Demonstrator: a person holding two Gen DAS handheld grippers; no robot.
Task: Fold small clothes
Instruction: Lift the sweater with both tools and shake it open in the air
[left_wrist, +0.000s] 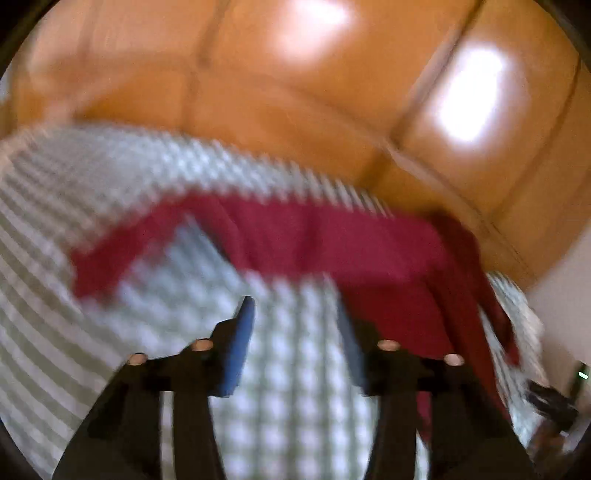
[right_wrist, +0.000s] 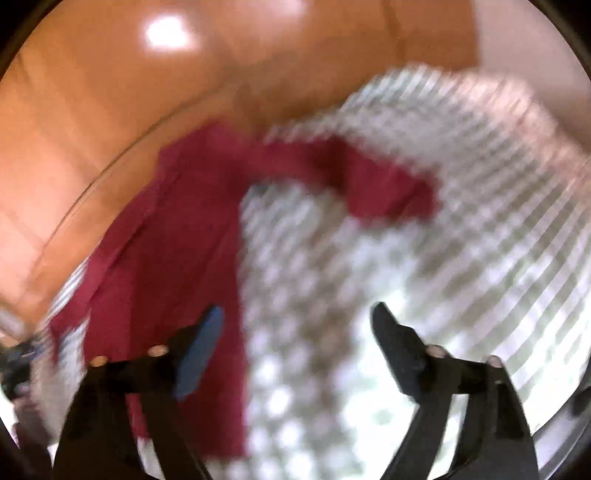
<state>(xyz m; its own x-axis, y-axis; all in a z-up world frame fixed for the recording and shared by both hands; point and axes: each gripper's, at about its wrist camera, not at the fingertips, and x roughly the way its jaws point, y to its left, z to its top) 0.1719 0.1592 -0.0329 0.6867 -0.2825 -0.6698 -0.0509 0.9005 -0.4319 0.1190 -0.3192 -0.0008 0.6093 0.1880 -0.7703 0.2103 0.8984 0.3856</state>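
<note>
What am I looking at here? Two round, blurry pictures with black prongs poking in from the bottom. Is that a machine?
No machine: a person holds a hand tool with two jaws in each hand, and a wide-angle camera on each tool looks along them. One picture is from the left gripper, the other from the right gripper. Both stand open and hold nothing. Below lies a red garment, to be folded, on a green-and-white checked cloth. Behind it is an orange leather sofa. The blur comes from motion.

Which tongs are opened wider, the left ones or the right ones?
The right tongs: their two fingers stand far apart over the checked cloth. The left tongs are open too, but with a narrower gap. Neither holds the red garment.
</note>
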